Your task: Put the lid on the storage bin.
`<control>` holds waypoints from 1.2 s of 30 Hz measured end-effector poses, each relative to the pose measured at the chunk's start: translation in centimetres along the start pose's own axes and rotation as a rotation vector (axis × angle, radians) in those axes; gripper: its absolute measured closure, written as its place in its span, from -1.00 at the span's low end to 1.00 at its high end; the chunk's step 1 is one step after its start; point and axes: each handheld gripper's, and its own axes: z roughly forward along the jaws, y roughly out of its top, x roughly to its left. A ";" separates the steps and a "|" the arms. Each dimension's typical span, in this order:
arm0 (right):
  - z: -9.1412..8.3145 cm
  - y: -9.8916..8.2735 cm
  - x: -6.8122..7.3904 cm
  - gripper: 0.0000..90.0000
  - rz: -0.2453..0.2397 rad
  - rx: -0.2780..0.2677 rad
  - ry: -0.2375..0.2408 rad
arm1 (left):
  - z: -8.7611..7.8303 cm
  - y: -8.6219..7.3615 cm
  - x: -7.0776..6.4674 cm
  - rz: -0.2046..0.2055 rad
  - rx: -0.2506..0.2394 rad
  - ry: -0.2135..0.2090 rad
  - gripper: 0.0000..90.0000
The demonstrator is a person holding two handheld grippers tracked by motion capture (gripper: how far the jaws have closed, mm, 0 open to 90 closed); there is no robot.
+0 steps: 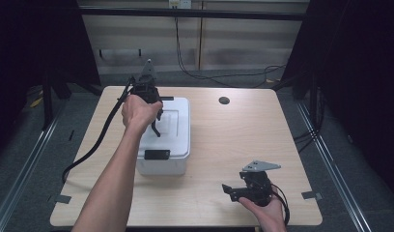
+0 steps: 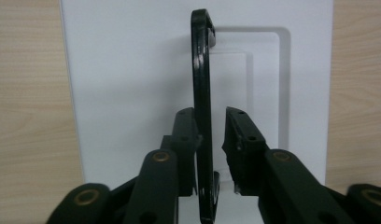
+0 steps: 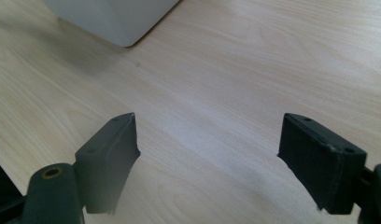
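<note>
While the right tongs (image 1: 233,191) idle low at the near right of the surface (image 1: 224,140), their jaws spread wide over bare wood with nothing between them, the action is farther out. Up at the left, the white box (image 1: 163,145) sits with its lid on, a black latch (image 1: 157,154) on its near side, and the left tongs (image 1: 156,123) hang over the lid. In the left gripper view the black handle (image 2: 201,93) stands up on edge between the jaws, which sit a little apart: one jaw looks to be against it, the other shows a gap, so not yet clamped. The risk, as I read it: lift now and the handle slips free, or a one-sided squeeze twists it and drags the box across the wood.
</note>
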 end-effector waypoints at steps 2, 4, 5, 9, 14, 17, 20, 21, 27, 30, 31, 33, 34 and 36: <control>0.0 0.0 0.0 -0.58 0.000 -0.001 0.000 | 0.0 0.0 0.0 0.017 0.004 0.009 0.55; 0.0 0.0 0.0 -0.58 0.002 0.000 0.001 | -0.1 0.1 0.2 0.031 0.007 0.012 0.43; 0.0 0.0 0.0 -0.58 0.000 0.000 0.001 | -0.1 0.1 0.3 0.032 0.004 0.012 0.39; 0.0 0.0 0.0 -0.58 -0.001 0.002 0.001 | -0.3 0.1 0.5 0.056 -0.001 0.004 0.16; 0.0 0.0 0.0 -0.58 0.000 0.004 0.002 | -0.3 0.2 1.4 0.073 -0.014 -0.041 -0.06; 0.1 0.0 0.0 -0.58 0.000 0.002 0.003 | 0.0 0.2 2.3 0.071 -0.018 -0.054 -0.14; 0.1 0.0 0.0 -0.58 0.002 0.003 0.003 | 0.0 0.2 3.3 0.068 -0.035 -0.077 -0.20; 0.1 0.0 0.0 -0.58 0.003 0.004 0.002 | 0.0 0.1 3.6 0.071 -0.033 -0.089 -0.23; 0.2 0.1 0.0 -0.58 0.001 0.002 0.002 | -0.6 0.1 4.5 0.103 -0.057 -0.137 -0.43; 0.2 0.1 0.0 -0.58 0.003 0.004 0.001 | -1.5 -0.1 4.8 0.159 -0.099 -0.204 -0.55; 0.2 0.1 0.0 -0.58 0.004 0.004 0.001 | -1.8 -0.2 4.9 0.185 -0.115 -0.217 -0.60; 0.2 0.1 0.0 -0.58 0.004 0.004 0.000 | -2.1 -0.5 5.3 0.213 -0.133 -0.213 -0.55; 0.2 0.1 0.0 -0.58 0.005 0.004 0.000 | -2.2 -0.6 5.6 0.221 -0.141 -0.204 -0.63; 0.2 0.1 0.0 -0.58 0.004 0.005 0.000 | -2.6 -0.9 6.3 0.236 -0.171 -0.211 -0.59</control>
